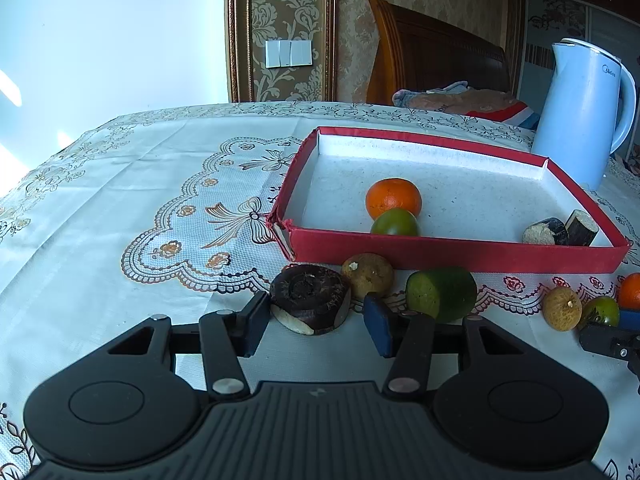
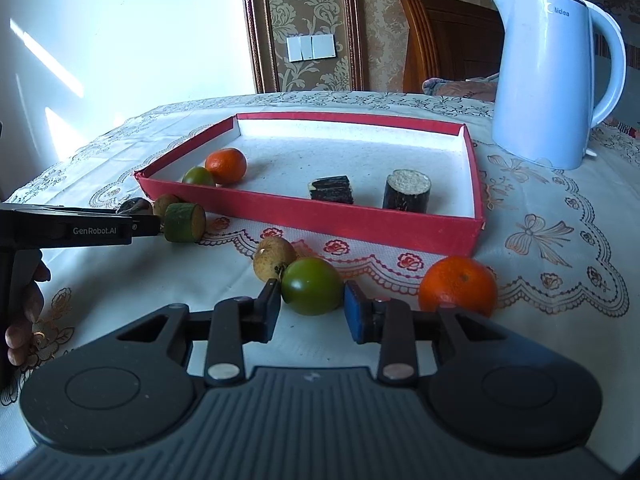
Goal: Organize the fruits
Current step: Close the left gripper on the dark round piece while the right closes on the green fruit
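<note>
A red tray (image 1: pixel 452 254) (image 2: pixel 360 222) holds an orange (image 1: pixel 393 197), a green fruit (image 1: pixel 395 222) and two dark cut pieces (image 2: pixel 407 192). My left gripper (image 1: pixel 316 320) is open around a dark brown round piece (image 1: pixel 310 298) on the cloth; its left finger touches it. A tan fruit (image 1: pixel 368 274) and a green cut piece (image 1: pixel 440 292) lie just beyond. My right gripper (image 2: pixel 312 312) is open around a green fruit (image 2: pixel 312 286). A tan fruit (image 2: pixel 274 258) lies to its left and an orange (image 2: pixel 458 286) to its right.
A light blue kettle (image 2: pixel 548 76) stands behind the tray's right corner. A patterned tablecloth (image 1: pixel 140 184) covers the table. A wooden headboard (image 1: pixel 432 56) and a wall are behind. The left gripper (image 2: pixel 80 230) shows at the left of the right wrist view.
</note>
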`<state>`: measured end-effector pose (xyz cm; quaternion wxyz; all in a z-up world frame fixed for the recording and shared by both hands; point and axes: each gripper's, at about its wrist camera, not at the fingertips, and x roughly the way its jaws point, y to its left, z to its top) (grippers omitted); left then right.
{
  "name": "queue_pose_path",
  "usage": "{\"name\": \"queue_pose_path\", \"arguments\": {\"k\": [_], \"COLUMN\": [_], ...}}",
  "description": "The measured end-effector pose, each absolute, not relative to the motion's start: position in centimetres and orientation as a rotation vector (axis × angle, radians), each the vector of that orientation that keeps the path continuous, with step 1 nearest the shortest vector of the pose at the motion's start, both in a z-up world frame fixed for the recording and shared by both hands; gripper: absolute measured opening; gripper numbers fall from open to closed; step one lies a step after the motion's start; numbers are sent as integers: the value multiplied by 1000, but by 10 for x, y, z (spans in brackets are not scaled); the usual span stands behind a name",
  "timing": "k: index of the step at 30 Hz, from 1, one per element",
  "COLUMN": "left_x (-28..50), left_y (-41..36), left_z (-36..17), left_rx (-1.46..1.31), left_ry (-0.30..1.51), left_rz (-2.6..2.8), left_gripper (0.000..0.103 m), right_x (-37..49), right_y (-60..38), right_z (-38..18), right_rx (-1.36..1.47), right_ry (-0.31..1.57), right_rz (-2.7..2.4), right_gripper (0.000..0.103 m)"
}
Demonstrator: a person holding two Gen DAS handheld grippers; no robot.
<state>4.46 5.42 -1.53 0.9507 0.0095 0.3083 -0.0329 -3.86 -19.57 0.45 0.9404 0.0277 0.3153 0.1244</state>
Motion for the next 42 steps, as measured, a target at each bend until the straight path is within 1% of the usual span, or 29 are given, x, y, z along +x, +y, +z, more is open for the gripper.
{"name": "queue_pose_path", "arguments": {"k": [25,42], "left_x": [44,45], "left_y": [57,58], "left_z": [-15,-16], "left_rx": [7,4], "left_ry": [623,621], "left_rz": [-52,-47], "left_gripper": [52,50], "right_x": [-52,-53], "right_y": [-198,-198], "right_z": [10,10], "right_rx": [53,48], "right_ry": [562,552], "right_rz": [199,194], "right_gripper": [32,32]}}
